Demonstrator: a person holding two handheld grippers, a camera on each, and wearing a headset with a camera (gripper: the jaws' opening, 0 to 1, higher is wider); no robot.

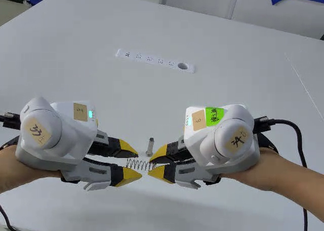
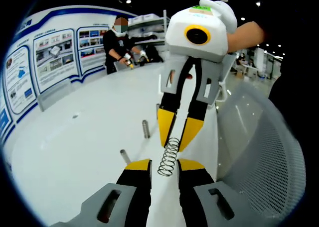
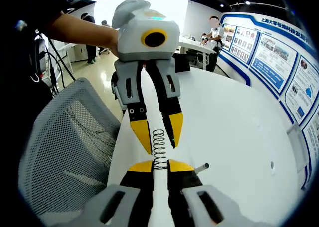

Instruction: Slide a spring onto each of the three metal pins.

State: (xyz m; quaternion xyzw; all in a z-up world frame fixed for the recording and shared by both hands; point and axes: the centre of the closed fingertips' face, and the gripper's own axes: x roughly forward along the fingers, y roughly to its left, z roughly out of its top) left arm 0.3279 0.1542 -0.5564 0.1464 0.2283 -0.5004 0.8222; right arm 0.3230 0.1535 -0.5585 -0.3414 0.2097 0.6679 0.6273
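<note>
A short metal spring hangs level between my two grippers, just above the white table. My right gripper is shut on the spring's right end. My left gripper faces it, open, with the spring's other end between its yellow tips. One metal pin stands upright on the table just behind the spring. In the left gripper view the spring runs from my left gripper up to the right gripper, with two pins to the left. The right gripper view shows the spring, my right gripper and one pin.
A white power strip lies farther back on the table. A grey mesh chair stands beside the table edge. A person works at a far table, and posters line the wall.
</note>
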